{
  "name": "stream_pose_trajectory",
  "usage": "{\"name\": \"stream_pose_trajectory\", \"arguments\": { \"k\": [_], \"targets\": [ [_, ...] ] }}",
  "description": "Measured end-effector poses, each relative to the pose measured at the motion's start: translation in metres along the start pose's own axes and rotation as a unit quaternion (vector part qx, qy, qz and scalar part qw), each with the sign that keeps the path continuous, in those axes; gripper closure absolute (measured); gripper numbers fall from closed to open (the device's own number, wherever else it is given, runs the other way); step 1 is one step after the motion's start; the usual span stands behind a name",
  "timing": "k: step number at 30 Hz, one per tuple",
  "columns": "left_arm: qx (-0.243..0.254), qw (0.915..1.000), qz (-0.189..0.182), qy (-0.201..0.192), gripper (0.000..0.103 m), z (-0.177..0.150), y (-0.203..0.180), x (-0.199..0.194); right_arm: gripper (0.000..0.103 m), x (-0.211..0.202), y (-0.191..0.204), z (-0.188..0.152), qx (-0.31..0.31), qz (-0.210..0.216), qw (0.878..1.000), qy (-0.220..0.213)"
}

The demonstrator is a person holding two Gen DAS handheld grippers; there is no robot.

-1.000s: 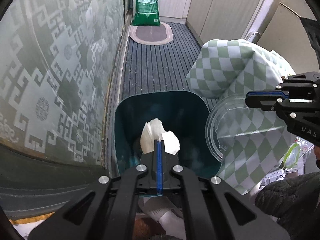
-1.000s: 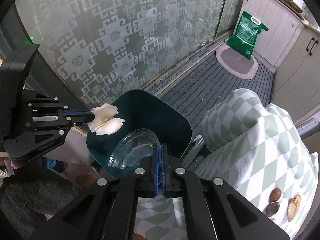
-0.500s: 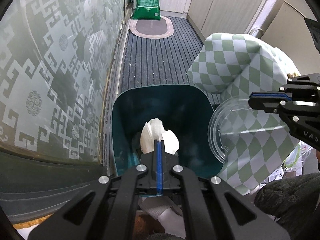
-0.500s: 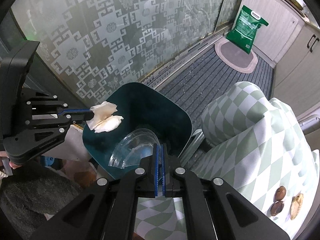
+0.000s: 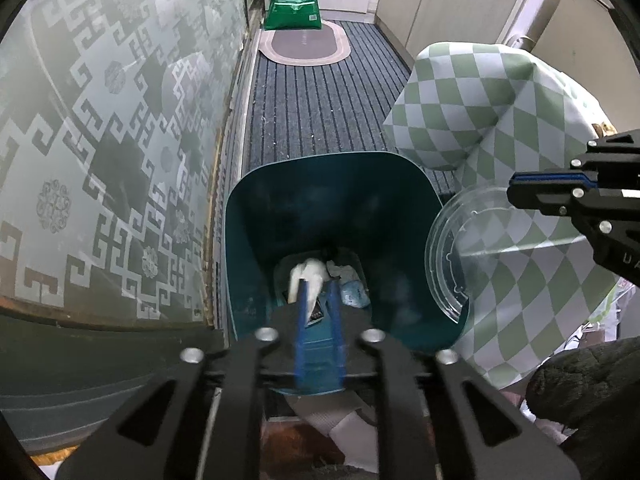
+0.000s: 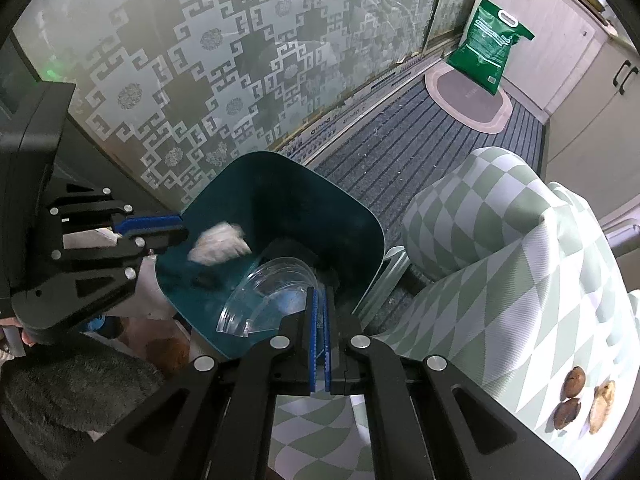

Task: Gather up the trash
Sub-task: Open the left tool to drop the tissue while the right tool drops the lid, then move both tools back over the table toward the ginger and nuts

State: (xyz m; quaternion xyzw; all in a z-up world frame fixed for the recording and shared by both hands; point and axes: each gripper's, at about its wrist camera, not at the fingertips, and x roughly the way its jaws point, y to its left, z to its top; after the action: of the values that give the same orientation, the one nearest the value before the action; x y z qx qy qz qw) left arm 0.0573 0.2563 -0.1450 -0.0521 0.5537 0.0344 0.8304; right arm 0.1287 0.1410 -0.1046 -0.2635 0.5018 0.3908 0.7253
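Left wrist view: the left hand-held gripper (image 5: pixel 318 300) at the bottom centre has its jaws parted a narrow way with nothing between them, poised over the teal trash bin (image 5: pixel 244 240). A crumpled white tissue (image 5: pixel 306 278) sits blurred inside the bin, just past the fingertips, among other scraps at the bottom. At the right edge the right hand-held gripper (image 5: pixel 516 188) pinches a clear plastic lid (image 5: pixel 452 248) beside the bin's rim, in front of the green-checked tablecloth (image 5: pixel 480 112).

Right wrist view: the right hand-held gripper (image 6: pixel 319 300) at the bottom centre is clamped on the clear plastic lid (image 6: pixel 272 296), which lies over the bin (image 6: pixel 360 232) opening. The left hand-held gripper (image 6: pixel 180 230) comes in from the left edge, the tissue (image 6: pixel 218 244) blurred just beyond it.
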Motion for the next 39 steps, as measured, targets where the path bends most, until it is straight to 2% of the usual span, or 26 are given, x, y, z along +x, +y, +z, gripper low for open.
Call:
{"name": "stream_pose_trajectory", "arguments": {
  "k": [20,23,26,28,32,35,39],
  "targets": [
    [-0.002,0.9998,-0.008,-0.016,0.084,0.002,0.000,-0.012,0.101,0.003,0.004,0.003,-0.008,0.005,1.000,0.003],
    [-0.004,0.9998,-0.007,-0.018,0.084,0.002,0.002,-0.013,0.098,0.003,0.004,0.004,-0.003,0.010,1.000,-0.001],
    [-0.005,0.9997,-0.007,-0.023,0.084,0.003,0.003,-0.017,0.087,0.001,0.004,0.005,-0.001,0.012,1.000,-0.005],
    [-0.007,0.9995,-0.007,-0.029,0.084,0.003,0.005,-0.021,0.087,-0.001,0.005,0.006,-0.001,0.013,1.000,-0.011],
    [-0.010,0.9988,-0.011,-0.046,0.082,0.005,0.005,-0.034,0.087,-0.018,0.001,0.009,0.006,0.013,0.999,-0.046],
    [-0.005,0.9972,-0.022,-0.072,0.065,0.008,-0.002,-0.048,0.087,-0.040,-0.002,0.010,0.013,0.016,0.996,-0.085],
    [0.005,0.9937,-0.038,-0.106,0.063,0.015,-0.018,-0.066,0.086,-0.069,-0.015,0.004,0.028,0.014,0.991,-0.128]
  ]
}}
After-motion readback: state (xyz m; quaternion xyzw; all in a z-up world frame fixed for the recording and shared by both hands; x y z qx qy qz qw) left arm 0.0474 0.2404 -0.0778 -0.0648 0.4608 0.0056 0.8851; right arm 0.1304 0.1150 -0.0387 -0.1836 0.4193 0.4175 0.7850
